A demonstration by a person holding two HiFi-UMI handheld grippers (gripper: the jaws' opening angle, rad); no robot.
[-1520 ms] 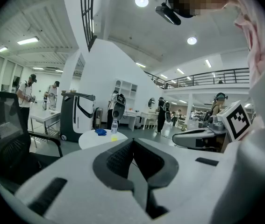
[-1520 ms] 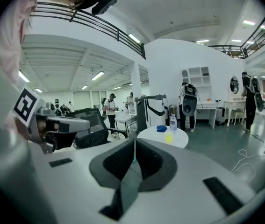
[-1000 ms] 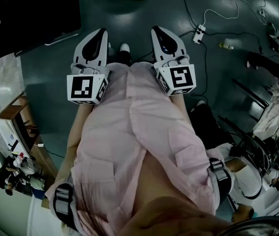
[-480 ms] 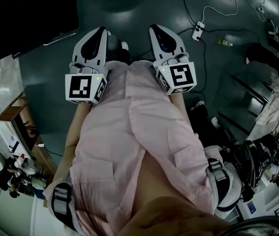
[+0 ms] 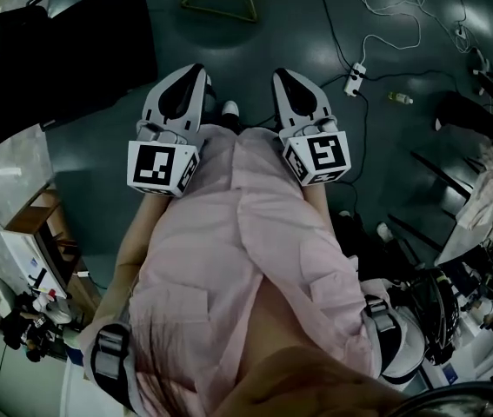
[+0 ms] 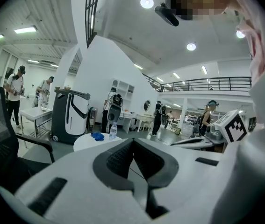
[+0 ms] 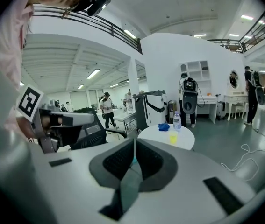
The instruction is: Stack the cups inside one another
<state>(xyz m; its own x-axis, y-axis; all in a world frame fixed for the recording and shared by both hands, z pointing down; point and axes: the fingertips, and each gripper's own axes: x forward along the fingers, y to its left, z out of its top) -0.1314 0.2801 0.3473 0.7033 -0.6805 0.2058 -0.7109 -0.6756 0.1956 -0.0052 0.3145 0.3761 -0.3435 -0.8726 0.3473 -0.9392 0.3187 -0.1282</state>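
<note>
The left gripper (image 5: 196, 70) and right gripper (image 5: 279, 75) both have their jaws together on nothing. The yellow cup (image 7: 173, 137) stands on the round table (image 7: 190, 140), well apart at one o'clock. It is probably light and thin, best pinched at the rim. The number of cups is too small to make out.

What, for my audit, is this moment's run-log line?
left gripper: shut, empty | right gripper: shut, empty | yellow cup: on round table
</note>
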